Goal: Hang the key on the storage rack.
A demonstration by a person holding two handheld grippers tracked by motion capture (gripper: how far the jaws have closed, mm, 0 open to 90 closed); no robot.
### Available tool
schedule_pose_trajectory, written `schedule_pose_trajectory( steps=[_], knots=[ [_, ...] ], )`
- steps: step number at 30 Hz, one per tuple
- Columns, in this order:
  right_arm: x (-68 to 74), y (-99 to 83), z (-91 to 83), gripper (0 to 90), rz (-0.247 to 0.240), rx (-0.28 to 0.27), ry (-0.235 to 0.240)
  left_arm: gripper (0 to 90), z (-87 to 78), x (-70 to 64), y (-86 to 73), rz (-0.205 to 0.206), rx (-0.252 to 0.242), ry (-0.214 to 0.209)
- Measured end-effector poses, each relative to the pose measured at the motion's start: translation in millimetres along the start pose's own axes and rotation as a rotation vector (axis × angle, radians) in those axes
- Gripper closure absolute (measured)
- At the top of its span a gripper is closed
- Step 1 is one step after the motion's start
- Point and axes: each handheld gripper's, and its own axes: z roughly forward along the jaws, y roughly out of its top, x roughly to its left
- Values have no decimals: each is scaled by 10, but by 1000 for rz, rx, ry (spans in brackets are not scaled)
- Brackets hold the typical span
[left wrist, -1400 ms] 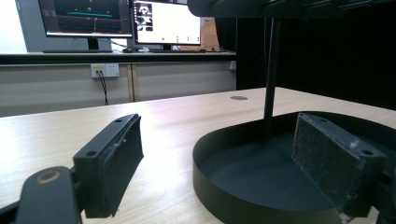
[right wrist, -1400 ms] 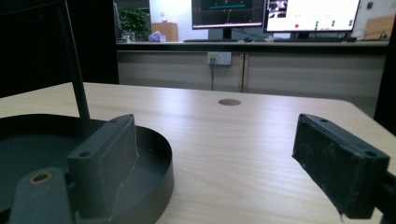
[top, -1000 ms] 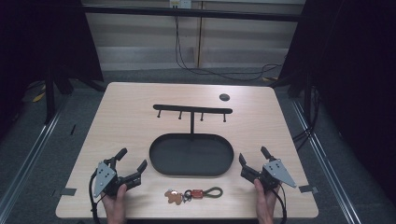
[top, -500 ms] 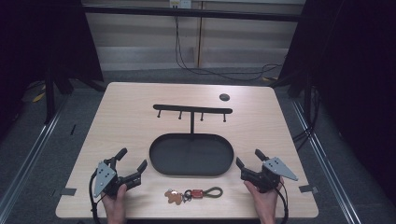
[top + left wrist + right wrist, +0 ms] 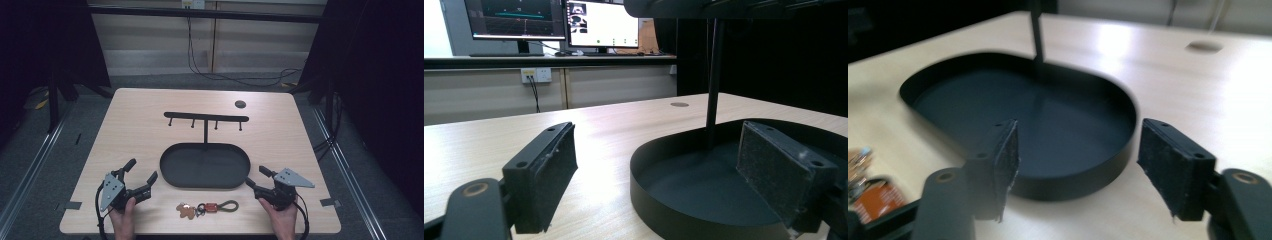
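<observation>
A keychain (image 5: 205,207) with a brown charm, a red tag and an olive loop lies flat near the table's front edge; its blurred end (image 5: 868,195) appears at the lower left of the right gripper view. Behind it stands a black oval tray (image 5: 170,175) with a thin post (image 5: 205,134) carrying a hook bar (image 5: 206,117). My left gripper (image 5: 142,169) rests open at the tray's left, nothing between its pads (image 5: 544,175). My right gripper (image 5: 255,176) is open at the tray's right front, angled toward the tray wall (image 5: 1073,180), holding nothing.
A small round grommet (image 5: 240,104) sits in the tabletop at the back right. Dark curtains flank the table, and cables hang behind it. Monitors stand on a counter far off in the left gripper view. The tray's wall (image 5: 649,200) rises close ahead of the left jaws.
My right gripper has turned and shifted left, bringing its jaws toward the tray's right front end. The left gripper and keychain have stayed put.
</observation>
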Motion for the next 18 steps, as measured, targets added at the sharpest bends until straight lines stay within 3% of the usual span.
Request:
schedule_pose_trajectory(
  steps=[3,4,7,11,12,18],
  knots=[
    [20,15,13,333,6,47,18,158,0,-3,-1,-3,0,2],
    [36,38,20,334,33,83,39,158,0,0,0,0,0,0],
    [52,59,19,341,32,96,50,158,0,0,0,0,0,0],
    [101,114,26,376,6,139,98,159,1,0,0,-1,0,-1],
    [131,140,43,378,2,164,129,158,0,0,0,0,0,0],
    [223,211,129,410,-14,250,176,158,-1,2,0,2,2,-1]
  ],
)
